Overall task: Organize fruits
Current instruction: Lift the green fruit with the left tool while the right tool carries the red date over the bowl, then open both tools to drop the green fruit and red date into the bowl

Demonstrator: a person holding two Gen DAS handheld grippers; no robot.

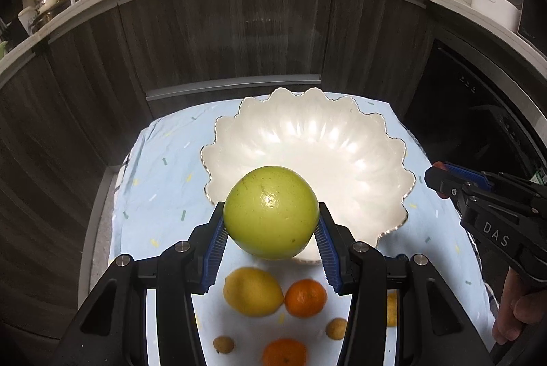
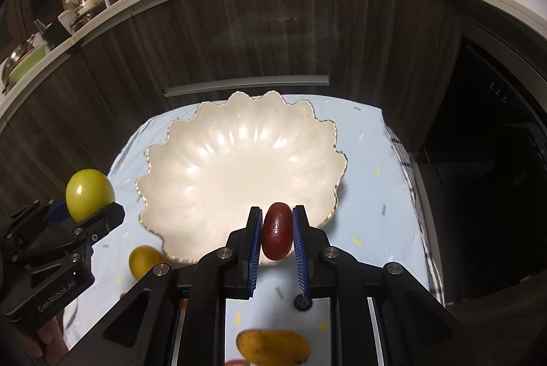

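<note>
My left gripper is shut on a round green fruit, which hangs over the near rim of a white scalloped bowl. Below it on the blue cloth lie a lemon, two oranges and two small brown fruits. My right gripper is shut on a dark red oval fruit, just above the bowl's near edge. In the right wrist view the left gripper and its green fruit hang left of the bowl. The bowl holds nothing.
A yellow oblong fruit, a lemon and a small dark berry lie on the cloth. Dark cabinet fronts stand behind the table, under a cluttered counter. A hand holds the right gripper.
</note>
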